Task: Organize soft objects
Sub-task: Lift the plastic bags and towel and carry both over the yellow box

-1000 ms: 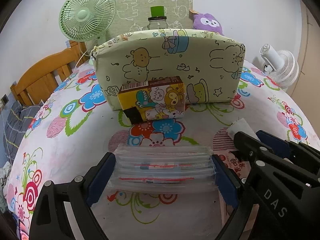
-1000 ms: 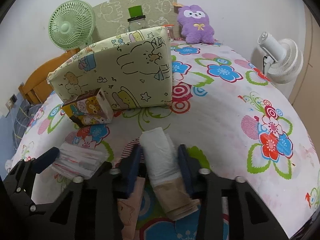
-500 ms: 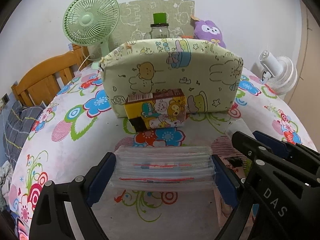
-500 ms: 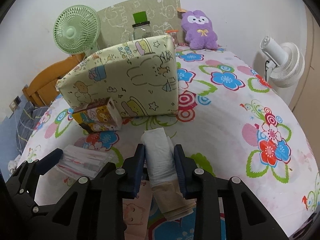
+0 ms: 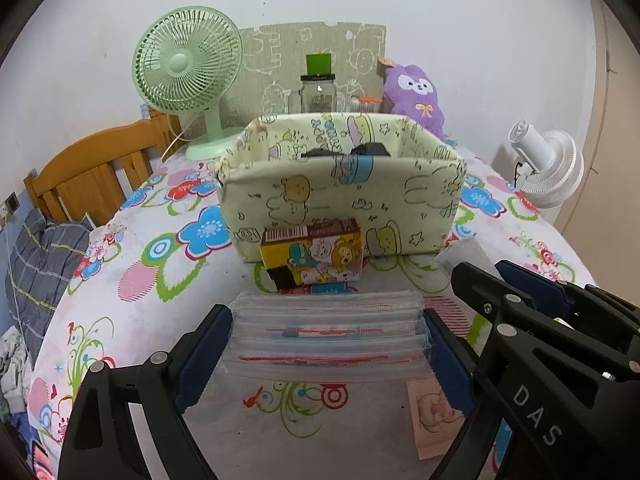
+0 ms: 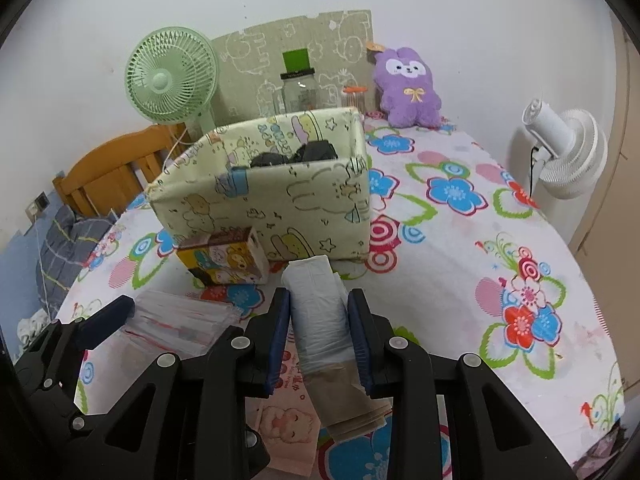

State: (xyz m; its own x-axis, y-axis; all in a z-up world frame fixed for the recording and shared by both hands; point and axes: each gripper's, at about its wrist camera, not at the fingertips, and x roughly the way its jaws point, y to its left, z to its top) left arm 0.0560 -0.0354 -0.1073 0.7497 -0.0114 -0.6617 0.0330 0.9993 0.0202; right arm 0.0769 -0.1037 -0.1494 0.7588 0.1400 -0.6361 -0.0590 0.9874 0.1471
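My left gripper (image 5: 326, 320) is shut on a stack of clear zip bags (image 5: 328, 344) with red strips, its blue pads pressing both ends, held above the floral bedsheet (image 5: 160, 312). My right gripper (image 6: 319, 296) is shut on a white roll of plastic bags (image 6: 316, 312) with a brown paper band at its near end. Ahead stands an open pale-green fabric box (image 5: 340, 196) printed with cartoons, with dark items (image 6: 296, 154) inside. A small yellow cartoon carton (image 5: 316, 256) leans against the box's front. In the right wrist view the left gripper (image 6: 104, 312) and its bags (image 6: 180, 320) show at lower left.
A green desk fan (image 5: 188, 68), a glass jar (image 5: 318, 92) and a purple plush (image 5: 416, 96) stand behind the box. A white fan (image 5: 548, 168) is at the right edge, a wooden headboard (image 5: 88, 172) at the left. A pink card (image 6: 288, 420) lies under the grippers.
Both grippers have risen with their loads, so the box's open top and the dark items inside now show. The right jaws have tightened slightly on the roll.
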